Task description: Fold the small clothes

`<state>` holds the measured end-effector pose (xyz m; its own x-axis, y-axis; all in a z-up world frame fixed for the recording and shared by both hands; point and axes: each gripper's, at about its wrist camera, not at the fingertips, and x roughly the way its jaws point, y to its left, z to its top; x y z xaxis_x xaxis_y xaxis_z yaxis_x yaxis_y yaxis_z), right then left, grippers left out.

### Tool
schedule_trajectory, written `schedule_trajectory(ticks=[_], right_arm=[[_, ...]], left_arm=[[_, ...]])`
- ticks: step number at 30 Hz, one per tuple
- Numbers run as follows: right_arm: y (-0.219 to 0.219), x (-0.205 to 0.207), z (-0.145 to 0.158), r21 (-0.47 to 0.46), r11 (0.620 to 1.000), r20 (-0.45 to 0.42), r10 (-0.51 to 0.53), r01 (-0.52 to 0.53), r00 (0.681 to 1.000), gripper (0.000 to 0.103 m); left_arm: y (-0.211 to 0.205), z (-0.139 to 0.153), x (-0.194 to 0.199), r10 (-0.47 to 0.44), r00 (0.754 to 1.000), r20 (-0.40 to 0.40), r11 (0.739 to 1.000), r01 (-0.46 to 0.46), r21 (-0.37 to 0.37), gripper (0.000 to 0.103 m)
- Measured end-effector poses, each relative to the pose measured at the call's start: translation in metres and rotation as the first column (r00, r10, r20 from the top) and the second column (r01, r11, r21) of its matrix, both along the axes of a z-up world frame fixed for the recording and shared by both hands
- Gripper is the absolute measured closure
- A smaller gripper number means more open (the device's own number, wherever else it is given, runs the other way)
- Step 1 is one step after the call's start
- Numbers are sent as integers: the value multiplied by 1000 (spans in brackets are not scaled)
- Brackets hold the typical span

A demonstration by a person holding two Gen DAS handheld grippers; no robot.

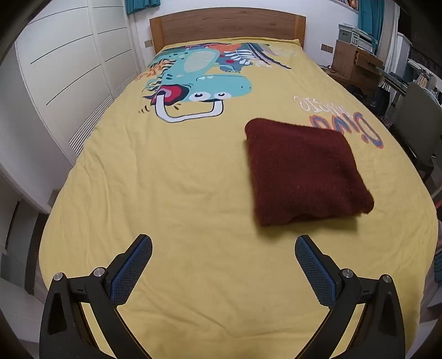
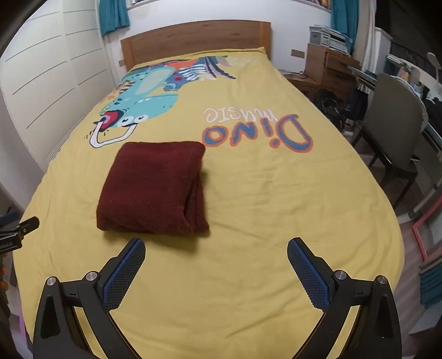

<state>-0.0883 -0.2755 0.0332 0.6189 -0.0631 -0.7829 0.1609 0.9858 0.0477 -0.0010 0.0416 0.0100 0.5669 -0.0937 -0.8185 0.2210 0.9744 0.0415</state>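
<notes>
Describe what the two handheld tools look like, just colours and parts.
Both match. The left tool and the right tool each have two black, angular plastic fingers faced with blue pads in a fine mesh texture. Round silver bolt heads mark the finger pivots. No cables, sleeves or readable markings show.

Bed under a yellow dinosaur-print cover, wooden headboard at the far end. Folded dark red garment lying flat on the cover, well short of the headboard, just beside the "Dino" lettering.
</notes>
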Motion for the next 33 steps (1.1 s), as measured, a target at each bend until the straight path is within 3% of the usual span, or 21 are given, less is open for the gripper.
schedule_trajectory(ticks=[15,33], right_arm=[[-7,-15,-4,-11,1000,-12,-22,22,1000,0],[-7,-2,-3,-8,1000,-1,2,-2,1000,0]], left_arm=[[11,-3,-9,34,999,-12,999,-34,23,1],[7,0,-8,37,999,0,998,-37,54,1]])
